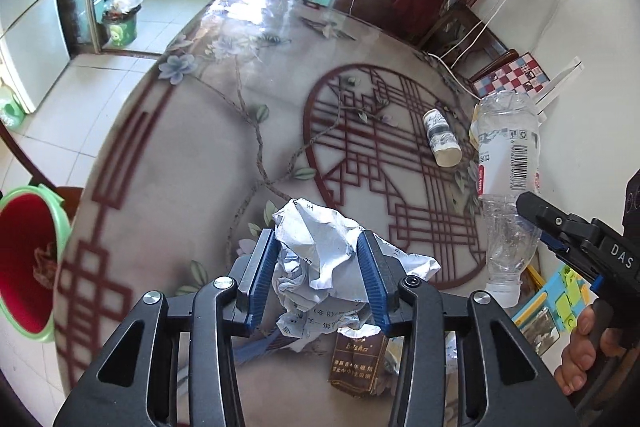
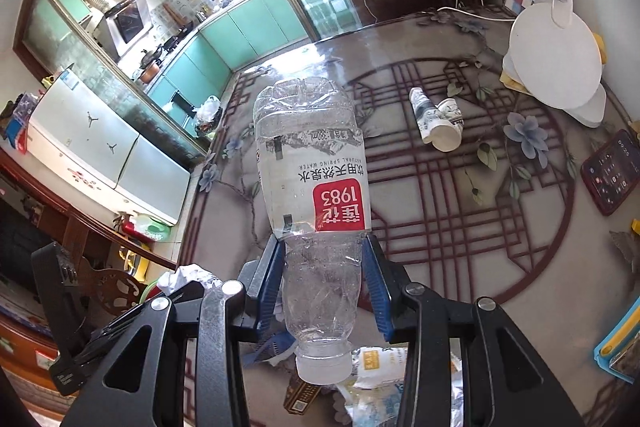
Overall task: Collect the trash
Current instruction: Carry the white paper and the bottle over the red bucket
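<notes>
My left gripper [image 1: 316,247] is shut on a crumpled ball of white paper [image 1: 316,235], held above the round patterned table [image 1: 192,163]. My right gripper [image 2: 326,259] is shut on an empty clear plastic water bottle [image 2: 312,155] with a red and white label, held cap down; the bottle also shows at the right of the left wrist view [image 1: 506,163]. A paper cup [image 1: 442,137] lies on its side on the table, also in the right wrist view [image 2: 436,119]. A brown cigarette pack [image 1: 356,363] and wrappers [image 2: 376,371] lie on the table below the grippers.
A red basin with a green rim [image 1: 24,259] sits at the left, off the table edge. A white lamp base [image 2: 556,63], a phone [image 2: 610,171] and a blue box [image 2: 618,339] sit on the table's right side. A full trash bin [image 1: 120,23] stands on the kitchen floor.
</notes>
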A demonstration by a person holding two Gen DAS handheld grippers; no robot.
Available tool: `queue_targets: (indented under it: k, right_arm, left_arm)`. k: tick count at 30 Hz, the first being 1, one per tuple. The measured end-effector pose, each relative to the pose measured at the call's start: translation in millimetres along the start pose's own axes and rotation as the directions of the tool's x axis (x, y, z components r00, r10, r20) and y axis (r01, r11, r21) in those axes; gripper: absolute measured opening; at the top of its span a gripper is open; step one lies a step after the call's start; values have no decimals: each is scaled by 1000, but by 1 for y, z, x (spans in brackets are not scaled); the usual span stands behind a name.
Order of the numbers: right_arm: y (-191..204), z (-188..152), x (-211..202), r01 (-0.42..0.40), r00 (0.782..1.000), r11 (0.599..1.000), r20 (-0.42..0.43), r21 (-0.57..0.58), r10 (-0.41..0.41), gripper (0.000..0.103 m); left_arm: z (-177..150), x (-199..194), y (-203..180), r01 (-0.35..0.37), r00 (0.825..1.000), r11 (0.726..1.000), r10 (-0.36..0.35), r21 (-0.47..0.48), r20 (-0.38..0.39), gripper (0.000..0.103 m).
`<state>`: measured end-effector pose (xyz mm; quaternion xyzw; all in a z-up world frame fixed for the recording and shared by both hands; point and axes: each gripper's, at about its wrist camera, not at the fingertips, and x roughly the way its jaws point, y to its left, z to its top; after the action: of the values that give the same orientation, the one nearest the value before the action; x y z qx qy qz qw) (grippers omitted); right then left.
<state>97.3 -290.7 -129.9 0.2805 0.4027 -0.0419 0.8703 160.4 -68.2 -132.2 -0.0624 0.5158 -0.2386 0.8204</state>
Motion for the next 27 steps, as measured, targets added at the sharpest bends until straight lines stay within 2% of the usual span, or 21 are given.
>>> queue_targets:
  k: [9,27]
  right_arm:
    - [37,-7,-4,9,1000,1000,28,-18,-8,37]
    - [141,-30,15,-30,999,995,19,-96,32,37]
  left_arm:
    - [7,-29,30,1,999,1000,-1,5,54,41]
    - [8,-72,136,-49,993,995,58,-90,103,41]
